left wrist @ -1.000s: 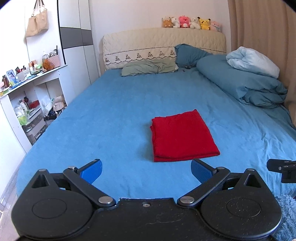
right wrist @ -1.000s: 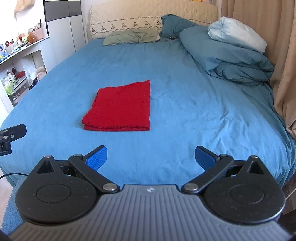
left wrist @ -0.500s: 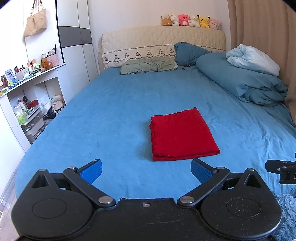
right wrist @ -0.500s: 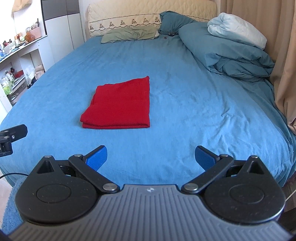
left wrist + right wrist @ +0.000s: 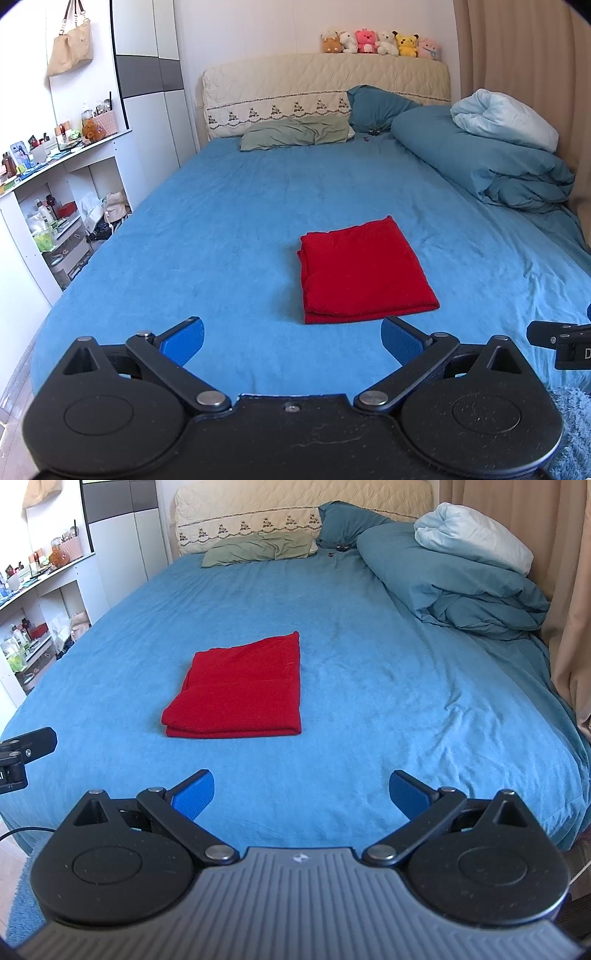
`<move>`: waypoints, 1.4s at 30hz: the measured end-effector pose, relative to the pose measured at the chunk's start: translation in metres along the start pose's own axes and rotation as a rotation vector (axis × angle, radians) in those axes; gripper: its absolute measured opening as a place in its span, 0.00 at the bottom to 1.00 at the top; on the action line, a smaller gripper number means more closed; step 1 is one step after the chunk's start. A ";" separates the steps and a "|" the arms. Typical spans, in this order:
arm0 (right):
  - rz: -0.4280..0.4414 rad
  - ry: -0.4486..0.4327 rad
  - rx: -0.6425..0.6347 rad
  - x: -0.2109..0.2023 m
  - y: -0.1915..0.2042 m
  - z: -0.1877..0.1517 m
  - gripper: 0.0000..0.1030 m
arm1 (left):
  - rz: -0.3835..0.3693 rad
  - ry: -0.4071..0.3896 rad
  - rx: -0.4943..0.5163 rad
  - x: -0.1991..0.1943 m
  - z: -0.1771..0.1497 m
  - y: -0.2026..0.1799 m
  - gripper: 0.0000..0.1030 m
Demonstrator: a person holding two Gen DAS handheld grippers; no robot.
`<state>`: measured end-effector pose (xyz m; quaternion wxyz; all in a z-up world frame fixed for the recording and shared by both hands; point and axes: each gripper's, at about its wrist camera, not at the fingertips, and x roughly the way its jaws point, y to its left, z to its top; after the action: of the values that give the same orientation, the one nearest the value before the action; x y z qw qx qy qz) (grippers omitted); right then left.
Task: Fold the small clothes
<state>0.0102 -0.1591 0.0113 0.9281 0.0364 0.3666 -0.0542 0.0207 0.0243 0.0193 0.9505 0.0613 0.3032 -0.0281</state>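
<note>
A red garment [image 5: 364, 271] lies folded into a neat flat rectangle on the blue bed sheet [image 5: 221, 229], near the foot of the bed. It also shows in the right wrist view [image 5: 242, 692]. My left gripper [image 5: 291, 341] is open and empty, held back from the garment's near edge. My right gripper [image 5: 301, 794] is open and empty, held back and to the right of the garment. Neither gripper touches the cloth.
A bunched blue duvet [image 5: 491, 162] with a pale pillow lies at the far right. A green pillow [image 5: 295, 133] and headboard [image 5: 325, 85] stand at the back. White shelves [image 5: 55, 192] with clutter stand left of the bed. Curtains [image 5: 561, 572] hang at the right.
Both grippers have drifted slightly back and tilted; the garment sits a touch higher in each view. The garment itself has not moved.
</note>
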 end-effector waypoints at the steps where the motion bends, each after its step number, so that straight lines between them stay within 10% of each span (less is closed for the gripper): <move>1: 0.001 0.000 0.000 0.000 0.000 0.000 1.00 | 0.001 -0.001 -0.001 0.000 0.000 0.000 1.00; 42: 0.008 0.003 -0.006 0.000 0.005 0.005 1.00 | -0.013 -0.027 -0.008 0.000 0.000 0.015 1.00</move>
<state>0.0139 -0.1546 0.0147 0.9279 0.0353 0.3678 -0.0496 0.0223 0.0394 0.0210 0.9545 0.0550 0.2909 -0.0341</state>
